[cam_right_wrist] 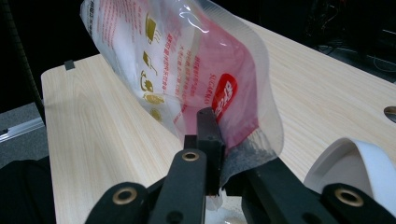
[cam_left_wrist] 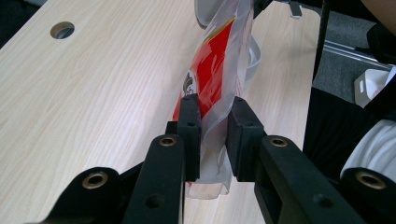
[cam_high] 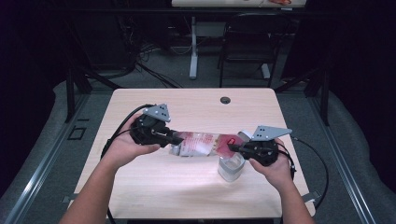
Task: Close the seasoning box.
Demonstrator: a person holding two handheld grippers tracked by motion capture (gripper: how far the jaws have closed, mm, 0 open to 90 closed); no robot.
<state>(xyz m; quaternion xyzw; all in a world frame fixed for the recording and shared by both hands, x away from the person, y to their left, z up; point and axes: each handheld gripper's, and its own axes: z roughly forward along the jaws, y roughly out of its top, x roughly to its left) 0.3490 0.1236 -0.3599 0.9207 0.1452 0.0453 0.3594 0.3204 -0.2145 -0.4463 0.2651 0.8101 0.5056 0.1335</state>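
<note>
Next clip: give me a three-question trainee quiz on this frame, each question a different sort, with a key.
1. True or false: the plastic bag lies flat on the table, untouched.
2. Multiple choice: what stands beneath the bag's end near the right gripper? A) a clear container B) a metal bowl C) a cardboard box
3. Fill in: the left gripper is shut on the ____ .

Key
1. False. The bag hangs stretched between both grippers, above the table.
2. A. A clear container stands on the table there.
3. Bag. In the left gripper view its jaws pinch one end of the bag; the right gripper is likewise shut on the other end.
</note>
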